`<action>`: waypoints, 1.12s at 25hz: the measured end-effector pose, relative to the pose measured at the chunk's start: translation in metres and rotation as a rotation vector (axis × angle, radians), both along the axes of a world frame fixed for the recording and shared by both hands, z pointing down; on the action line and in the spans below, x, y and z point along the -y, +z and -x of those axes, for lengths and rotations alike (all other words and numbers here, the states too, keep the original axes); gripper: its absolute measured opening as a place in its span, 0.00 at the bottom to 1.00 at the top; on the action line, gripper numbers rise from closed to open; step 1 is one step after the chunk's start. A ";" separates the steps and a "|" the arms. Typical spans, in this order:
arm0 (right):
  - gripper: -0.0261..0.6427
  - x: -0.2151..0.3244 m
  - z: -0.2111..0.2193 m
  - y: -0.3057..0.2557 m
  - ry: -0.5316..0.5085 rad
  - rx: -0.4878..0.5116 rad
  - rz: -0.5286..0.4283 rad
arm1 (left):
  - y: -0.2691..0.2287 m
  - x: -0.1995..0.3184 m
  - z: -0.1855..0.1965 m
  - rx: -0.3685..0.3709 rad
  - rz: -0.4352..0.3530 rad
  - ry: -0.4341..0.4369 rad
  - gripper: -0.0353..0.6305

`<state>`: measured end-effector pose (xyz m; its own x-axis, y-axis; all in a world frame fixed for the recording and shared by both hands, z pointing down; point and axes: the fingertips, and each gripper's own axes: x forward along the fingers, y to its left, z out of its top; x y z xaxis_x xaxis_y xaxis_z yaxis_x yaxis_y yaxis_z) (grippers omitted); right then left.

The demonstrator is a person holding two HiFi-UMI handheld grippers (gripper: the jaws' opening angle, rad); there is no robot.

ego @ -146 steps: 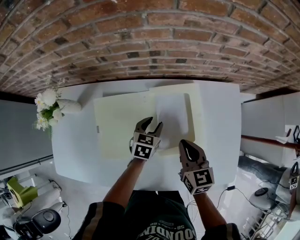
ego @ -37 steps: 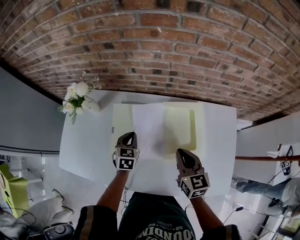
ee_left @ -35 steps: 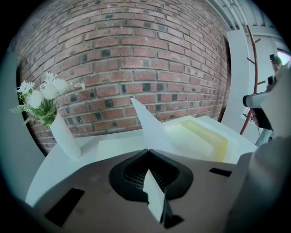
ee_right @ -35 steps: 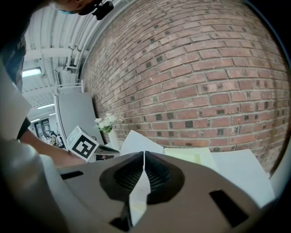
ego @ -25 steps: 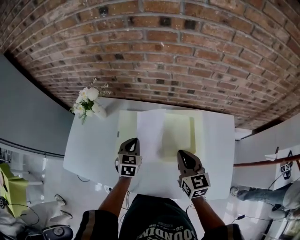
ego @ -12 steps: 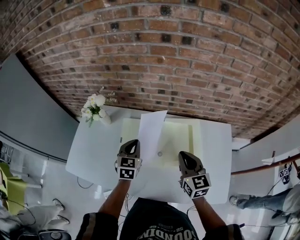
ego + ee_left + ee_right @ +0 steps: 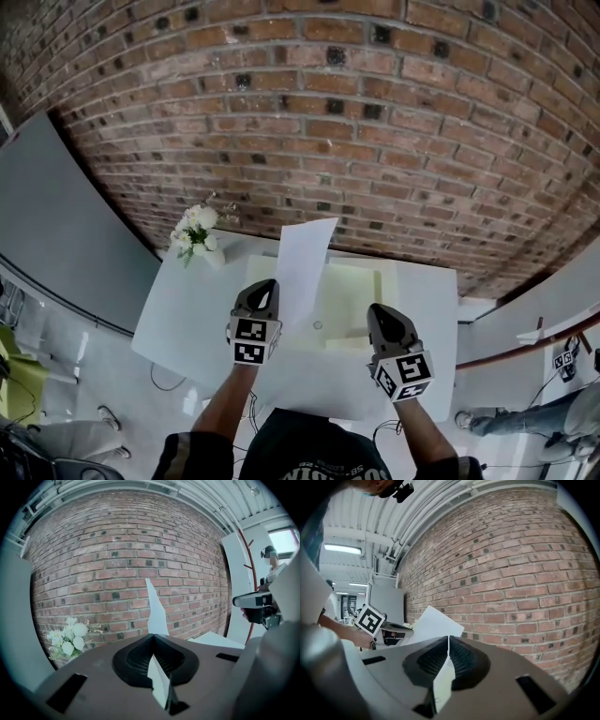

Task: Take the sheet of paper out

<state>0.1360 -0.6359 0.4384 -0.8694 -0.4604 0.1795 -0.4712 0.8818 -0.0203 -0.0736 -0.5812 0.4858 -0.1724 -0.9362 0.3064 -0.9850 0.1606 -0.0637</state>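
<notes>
A white sheet of paper (image 7: 302, 262) stands up on edge above the table, and my left gripper (image 7: 262, 285) is shut on its lower corner. In the left gripper view the sheet (image 7: 155, 613) rises out of the closed jaws of that gripper (image 7: 152, 636) against the brick wall. A pale yellow folder (image 7: 354, 289) lies open on the white table (image 7: 187, 300). My right gripper (image 7: 381, 312) is shut on a thin pale edge that seems to be the folder's flap (image 7: 443, 681), pinched at its tips (image 7: 448, 638). Both grippers are held off the table.
A vase of white flowers (image 7: 195, 234) stands at the table's far left corner, against the brick wall (image 7: 375, 141). A grey panel (image 7: 56, 225) runs along the left. A person stands far off at the right in the left gripper view (image 7: 272, 569).
Both grippers have risen. The sheet, which lay flat over the folder, now stands upright in the left gripper, clear of the folder. The head view has tilted up towards the wall.
</notes>
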 end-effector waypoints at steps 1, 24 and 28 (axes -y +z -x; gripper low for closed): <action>0.14 0.001 -0.001 -0.004 0.002 0.003 -0.006 | -0.004 0.001 0.000 0.002 -0.006 0.002 0.07; 0.14 0.002 -0.007 -0.001 0.014 -0.031 -0.023 | -0.026 0.018 -0.033 -0.027 -0.059 0.075 0.07; 0.14 0.003 -0.012 0.004 0.031 -0.043 -0.017 | -0.022 0.018 -0.039 -0.033 -0.051 0.095 0.07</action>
<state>0.1476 -0.6387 0.4425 -0.8463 -0.4902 0.2085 -0.4984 0.8668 0.0150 -0.0351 -0.5992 0.4637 -0.0723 -0.9623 0.2621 -0.9974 0.0681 -0.0249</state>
